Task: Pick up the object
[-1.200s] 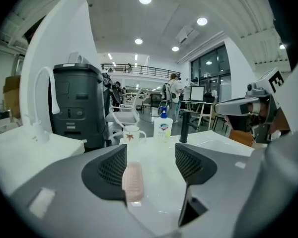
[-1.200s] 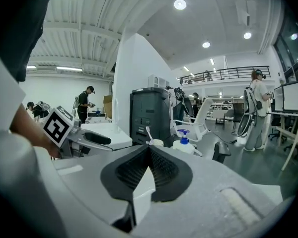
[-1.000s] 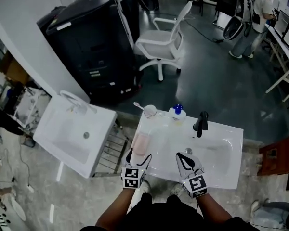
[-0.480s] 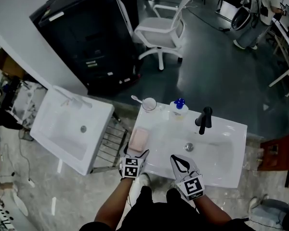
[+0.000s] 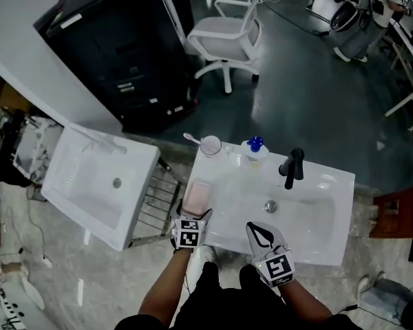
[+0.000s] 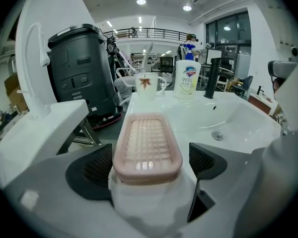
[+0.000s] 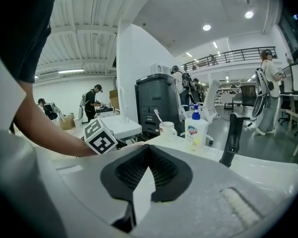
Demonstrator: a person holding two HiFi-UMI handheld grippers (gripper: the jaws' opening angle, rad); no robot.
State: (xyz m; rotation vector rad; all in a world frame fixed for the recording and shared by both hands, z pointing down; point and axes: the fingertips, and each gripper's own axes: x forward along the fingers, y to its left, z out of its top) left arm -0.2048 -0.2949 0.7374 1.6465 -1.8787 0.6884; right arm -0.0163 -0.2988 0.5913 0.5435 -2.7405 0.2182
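We see the left gripper [image 6: 150, 163] with jaws wide apart around the pink soap dish [image 6: 147, 145] — the pads seem not to touch it. The dish lies on the left rim of the white sink [image 5: 310, 218] (a mug [image 5: 210, 145] stands farther back). Our right gripper [image 7: 146, 170] is closed and empty.

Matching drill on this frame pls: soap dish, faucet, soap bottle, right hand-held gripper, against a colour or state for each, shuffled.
Things:
1. soap dish
2. faucet
3. soap bottle
4. right hand-held gripper

Colour or state:
A. jaws together
B. blue pump top
C. pink
D. all black

Pairs: 1-C, 2-D, 3-B, 4-A
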